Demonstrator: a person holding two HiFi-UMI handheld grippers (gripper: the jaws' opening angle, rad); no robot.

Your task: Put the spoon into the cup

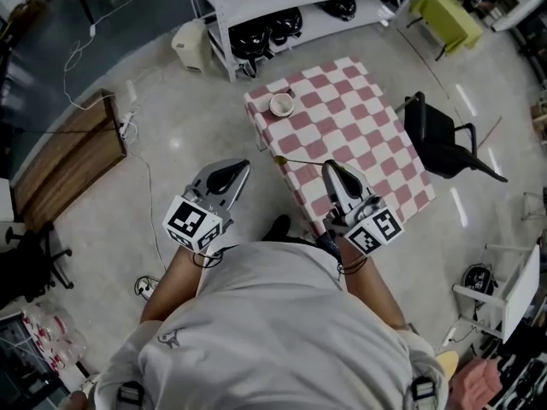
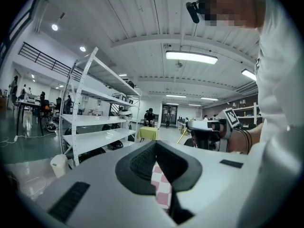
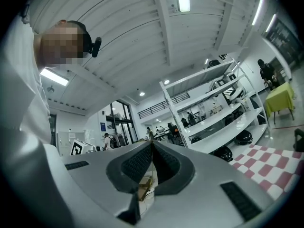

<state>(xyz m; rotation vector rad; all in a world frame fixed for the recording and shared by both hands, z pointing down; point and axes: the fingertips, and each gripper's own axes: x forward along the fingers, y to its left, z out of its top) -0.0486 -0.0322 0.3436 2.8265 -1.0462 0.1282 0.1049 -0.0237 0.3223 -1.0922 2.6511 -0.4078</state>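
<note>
Progress: not begun, by my reading; pickup, carry and drop remain.
Left gripper (image 1: 234,172): raised beside the table (image 1: 376,143), jaws closed on nothing.
Right gripper (image 1: 332,171): over the near edge, jaws closed, empty.
Spoon (image 1: 295,161): lies untouched on the near-left edge.
Cup (image 1: 281,104): far-left corner, no spoon inside.

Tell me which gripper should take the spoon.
Right. The right gripper hangs by the spoon handle's end over the table; the left gripper is off the table's edge, farther away.
</note>
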